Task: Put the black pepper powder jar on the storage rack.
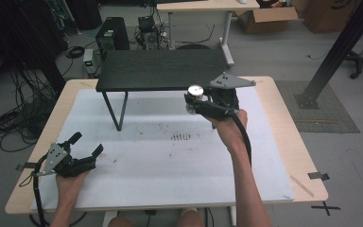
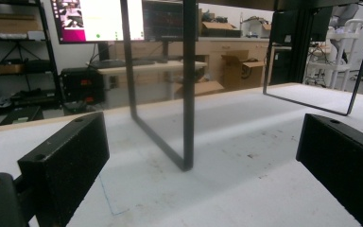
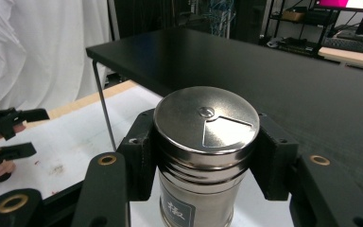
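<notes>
The right claw (image 1: 192, 100) gripped a metal shaker (image 1: 196, 91) by its sides, holding it upright in the air at the front edge of a black shelf (image 1: 163, 69). In the high view the shaker's round lid sat level with the shelf top, above the white mat (image 1: 170, 161) on the bench (image 1: 283, 123). The left claw (image 1: 88, 144) rested on the mat near the left corner, its jaws apart and holding nothing, well apart from the shaker.

In the left gripper view the two black jaws stood wide with bare mat between them, and a shelf leg (image 2: 187, 85) rose ahead.

In the right gripper view the jaws pressed on either side of the shaker (image 3: 205, 137) just under its lid, the shelf (image 3: 246, 66) spread behind it, and the left claw (image 3: 14, 130) lay far off at the left edge.
</notes>
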Demonstrator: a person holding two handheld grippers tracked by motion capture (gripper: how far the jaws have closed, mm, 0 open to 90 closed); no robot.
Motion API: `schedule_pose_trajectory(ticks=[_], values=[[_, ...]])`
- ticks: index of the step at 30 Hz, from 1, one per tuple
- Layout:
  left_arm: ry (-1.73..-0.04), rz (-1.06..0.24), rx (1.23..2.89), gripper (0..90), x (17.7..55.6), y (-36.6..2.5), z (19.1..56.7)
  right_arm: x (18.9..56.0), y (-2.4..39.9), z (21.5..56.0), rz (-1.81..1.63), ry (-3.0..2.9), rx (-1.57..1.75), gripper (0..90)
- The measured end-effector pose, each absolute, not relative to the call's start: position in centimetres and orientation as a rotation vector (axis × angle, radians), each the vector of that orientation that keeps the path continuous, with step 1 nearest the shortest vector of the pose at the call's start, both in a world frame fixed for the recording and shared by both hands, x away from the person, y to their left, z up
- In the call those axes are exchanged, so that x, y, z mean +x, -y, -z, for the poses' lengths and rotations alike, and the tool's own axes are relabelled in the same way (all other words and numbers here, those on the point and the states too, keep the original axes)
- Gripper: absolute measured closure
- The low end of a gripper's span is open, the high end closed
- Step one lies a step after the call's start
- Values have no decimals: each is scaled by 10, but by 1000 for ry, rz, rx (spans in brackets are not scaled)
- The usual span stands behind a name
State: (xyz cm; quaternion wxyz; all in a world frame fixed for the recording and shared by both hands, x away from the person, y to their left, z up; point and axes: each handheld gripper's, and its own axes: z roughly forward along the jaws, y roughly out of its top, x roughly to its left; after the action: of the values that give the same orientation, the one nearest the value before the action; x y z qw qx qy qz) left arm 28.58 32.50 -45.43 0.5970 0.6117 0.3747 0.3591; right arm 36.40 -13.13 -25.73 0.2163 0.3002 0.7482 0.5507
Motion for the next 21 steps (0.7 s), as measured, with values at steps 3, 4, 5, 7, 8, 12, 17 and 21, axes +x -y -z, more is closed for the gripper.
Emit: schedule_pose_trajectory(ticks=[3,4,5,7,8,12,17,21], values=[[-870,-834,1419,37,286,-325,454,371,128,245,-1521,-2072,829,496],[-870,-834,1419,37,286,-325,454,374,127,242,-1520,-2072,830,496],[-871,-834,1420,37,286,-325,454,376,126,239,-1519,-2072,829,496],[-871,-834,1420,37,286,-325,454,382,123,234,-1520,-2074,832,496],[-871,-834,1420,37,286,-325,454,385,122,232,-1528,-2075,834,496],[-872,-833,1419,37,286,-325,454,397,117,223,-1528,-2074,835,496],[-872,-834,1417,37,286,-325,454,415,112,218,-1549,-2064,858,496],[-873,-833,1418,37,286,-325,454,428,109,217,-1574,-2052,879,496]])
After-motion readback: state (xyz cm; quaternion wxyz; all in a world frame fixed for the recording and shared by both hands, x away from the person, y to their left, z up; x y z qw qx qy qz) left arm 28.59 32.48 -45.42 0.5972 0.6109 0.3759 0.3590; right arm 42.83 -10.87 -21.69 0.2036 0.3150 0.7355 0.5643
